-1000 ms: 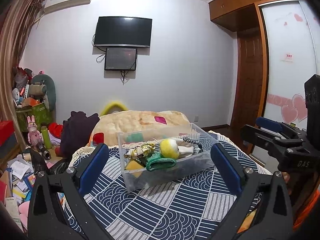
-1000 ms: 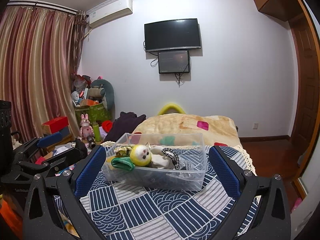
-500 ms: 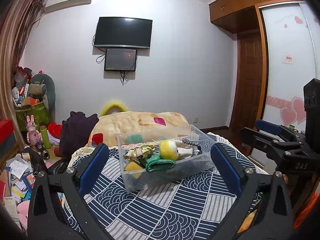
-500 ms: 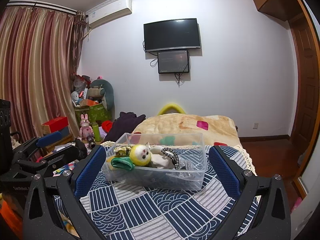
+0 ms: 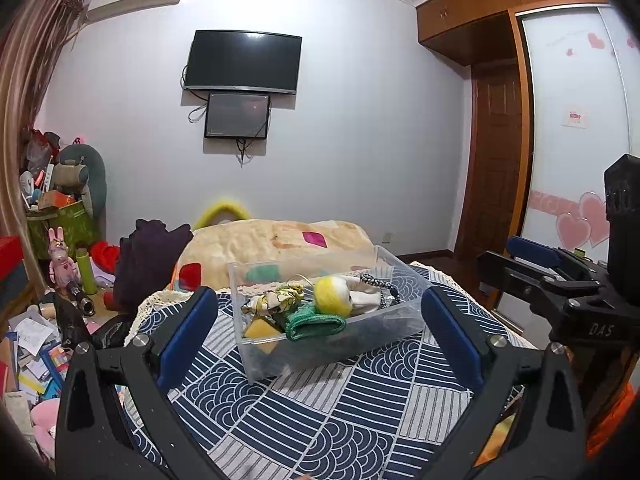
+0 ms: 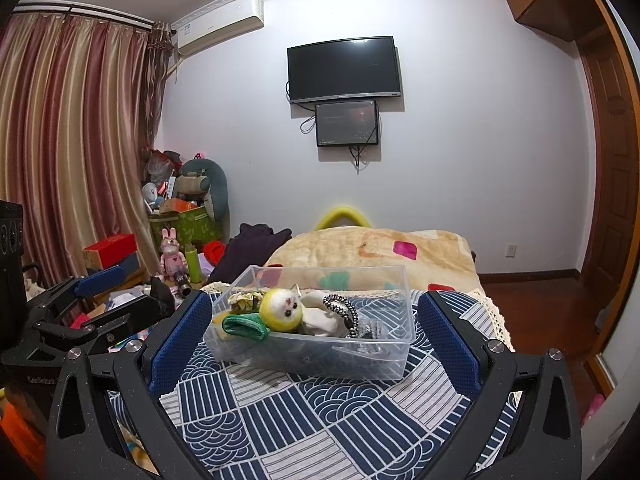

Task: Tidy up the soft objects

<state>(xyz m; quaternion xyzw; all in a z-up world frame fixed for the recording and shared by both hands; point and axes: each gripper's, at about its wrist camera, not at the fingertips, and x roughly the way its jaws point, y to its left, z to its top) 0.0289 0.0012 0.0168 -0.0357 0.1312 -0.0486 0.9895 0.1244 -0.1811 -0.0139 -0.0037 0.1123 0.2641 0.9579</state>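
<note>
So there's a clear plastic bin [image 5: 332, 332] sitting on a bench [image 5: 320, 412] covered with a blue-and-white patterned cloth, and all the soft stuff is piled inside it. From the left wrist view you can see a yellow plush ball [image 5: 332, 295] near the middle, a green knit piece [image 5: 316, 322] lying in front of it against the near wall, a floral fabric bundle [image 5: 276, 300] to its left, and a yellow sponge [image 5: 261, 330] down in the near-left corner. A black-and-white braided cord [image 5: 380, 285] and some white cloth [image 5: 362, 300] sit on the right side of the pile.

The right wrist view shows the same bin [image 6: 316, 356] from the other angle, and there the plush ball [image 6: 281, 307] has a little face pointing at the camera, with the green piece [image 6: 245, 326] to its left and the cord [image 6: 344, 312] to its right.

Left hand-held gripper [image 5: 320, 332] is spread wide, nothing between the blue pads, and it hangs short of the bin. Right hand-held gripper [image 6: 314, 334] is the same deal: jaws wide apart, holding nothing, framing the bin without touching it.

Behind the bench there's a bed with a tan blanket [image 6: 380, 252], and a TV [image 6: 344, 68] on the wall.
</note>
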